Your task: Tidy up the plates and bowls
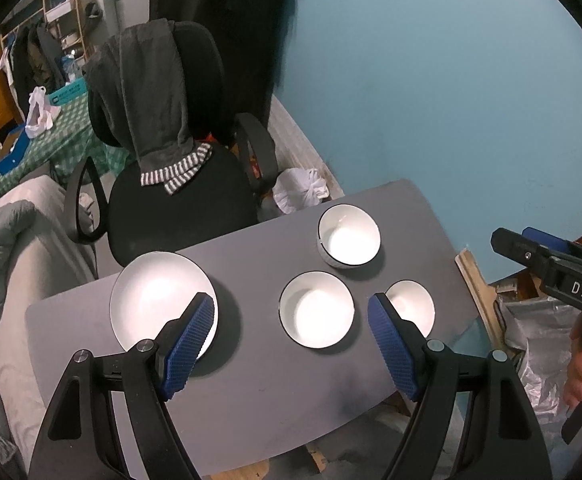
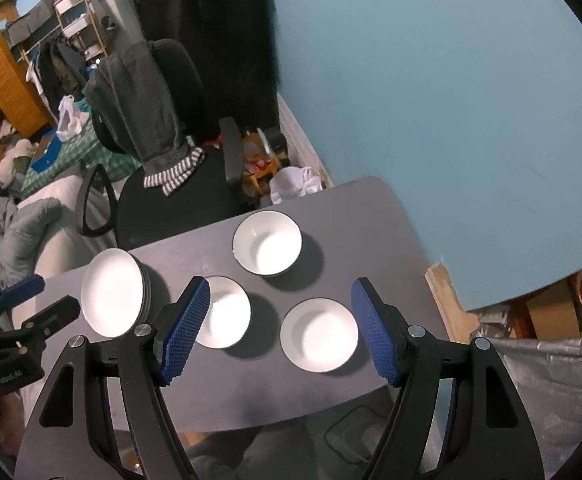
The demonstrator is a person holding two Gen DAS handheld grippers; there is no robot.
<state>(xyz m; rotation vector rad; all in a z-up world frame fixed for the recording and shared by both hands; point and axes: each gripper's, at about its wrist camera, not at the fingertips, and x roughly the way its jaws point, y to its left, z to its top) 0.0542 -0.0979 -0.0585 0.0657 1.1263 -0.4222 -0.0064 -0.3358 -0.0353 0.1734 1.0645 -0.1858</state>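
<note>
Bowls [image 2: 267, 245], three of them, round and glossy white with thin dark rims, sit apart on your matte grey tabletop [image 2: 363, 216]. A stack of shallow white plates [image 2: 111, 298] is at its left end. Your left tool [image 1: 291, 348] and right tool [image 2: 279, 330] both hang above with their knobbly blue pads [image 2: 183, 332] spread wide, gripping nothing. Black office chair [image 1: 179, 200] behind has a grey knit draped over it.

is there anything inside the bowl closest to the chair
No, the far bowl nearest the chair shows only a bare white interior.
</note>
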